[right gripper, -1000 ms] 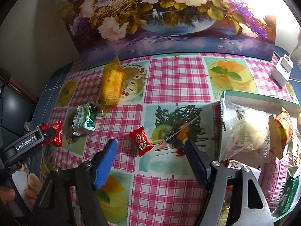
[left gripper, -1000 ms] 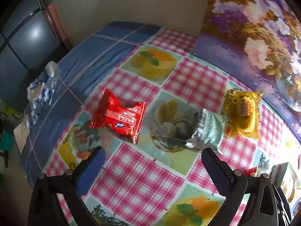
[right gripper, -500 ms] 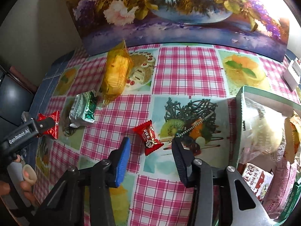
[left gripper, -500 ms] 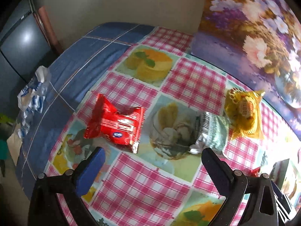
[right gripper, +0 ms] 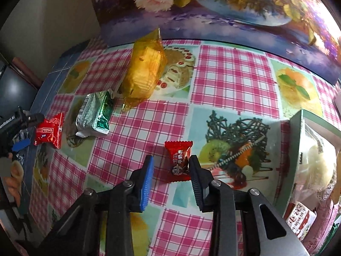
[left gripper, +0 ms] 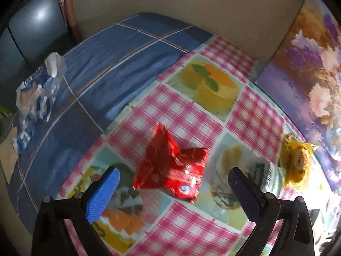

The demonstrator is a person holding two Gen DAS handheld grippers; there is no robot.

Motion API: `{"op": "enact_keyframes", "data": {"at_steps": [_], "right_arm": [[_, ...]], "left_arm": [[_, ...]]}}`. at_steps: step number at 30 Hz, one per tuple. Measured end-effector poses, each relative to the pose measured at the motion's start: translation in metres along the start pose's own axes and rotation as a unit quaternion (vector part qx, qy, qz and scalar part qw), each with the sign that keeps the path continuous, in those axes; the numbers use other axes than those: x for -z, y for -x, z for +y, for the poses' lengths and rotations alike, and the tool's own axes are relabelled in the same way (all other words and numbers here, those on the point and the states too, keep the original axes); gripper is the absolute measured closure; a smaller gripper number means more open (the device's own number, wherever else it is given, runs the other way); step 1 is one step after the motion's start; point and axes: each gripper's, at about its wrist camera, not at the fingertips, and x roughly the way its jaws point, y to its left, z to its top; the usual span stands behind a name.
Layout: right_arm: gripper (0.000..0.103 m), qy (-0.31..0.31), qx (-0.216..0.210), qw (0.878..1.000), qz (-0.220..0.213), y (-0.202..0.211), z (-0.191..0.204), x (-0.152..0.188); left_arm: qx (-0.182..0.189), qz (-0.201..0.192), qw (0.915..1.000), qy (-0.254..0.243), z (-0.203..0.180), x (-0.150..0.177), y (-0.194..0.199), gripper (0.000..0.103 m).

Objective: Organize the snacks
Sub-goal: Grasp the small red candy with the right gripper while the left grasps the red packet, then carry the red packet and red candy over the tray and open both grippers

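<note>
My left gripper [left gripper: 172,181] is open, with its fingers either side of a red snack packet [left gripper: 172,168] that lies on the checked tablecloth; the packet also shows in the right wrist view [right gripper: 49,131]. My right gripper [right gripper: 170,170] is partly open around a small red candy packet [right gripper: 178,161]; the right pad is close to it, the left pad apart. A green-silver packet [right gripper: 94,114] and a yellow wrapped cake [right gripper: 145,70] lie further back. They also show in the left wrist view, the green packet [left gripper: 270,175] beside the yellow cake [left gripper: 297,160].
A pale green box [right gripper: 298,140] at the right holds several wrapped snacks. A floral picture [right gripper: 213,6] stands along the table's back. A white and blue plastic bag [left gripper: 36,91] lies on the blue cloth at the left. The other gripper and hand [right gripper: 12,132] show at left.
My left gripper has moved forward, so the red packet now lies between its fingers. My right gripper has moved onto the small candy and its fingers have narrowed around it.
</note>
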Motion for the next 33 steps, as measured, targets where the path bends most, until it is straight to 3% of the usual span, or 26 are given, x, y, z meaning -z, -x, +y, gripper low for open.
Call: {"op": "enact_keyframes", "data": {"at_steps": [7, 12, 18, 24, 33], "right_arm": [[0.068, 0.015, 0.008, 1.000, 0.002, -0.013, 0.008, -0.007], [0.077, 0.004, -0.001, 1.000, 0.000, -0.015, 0.000, -0.010], [0.083, -0.010, -0.009, 1.000, 0.000, -0.013, -0.007, -0.008], [0.085, -0.012, -0.005, 1.000, -0.001, -0.011, -0.006, -0.004], [0.086, -0.030, -0.015, 0.999, 0.006, -0.003, -0.011, 0.005]], "left_arm": [[-0.008, 0.025, 0.9996, 0.000, -0.003, -0.007, -0.024, 0.000], [-0.023, 0.029, 0.9992, -0.011, -0.004, -0.008, -0.031, 0.002], [-0.013, 0.033, 0.9991, -0.024, -0.008, -0.009, -0.034, 0.031], [0.002, 0.034, 0.9990, -0.029, -0.013, -0.004, -0.034, 0.038], [0.025, 0.046, 0.9986, -0.008, -0.010, 0.012, -0.025, 0.038]]}}
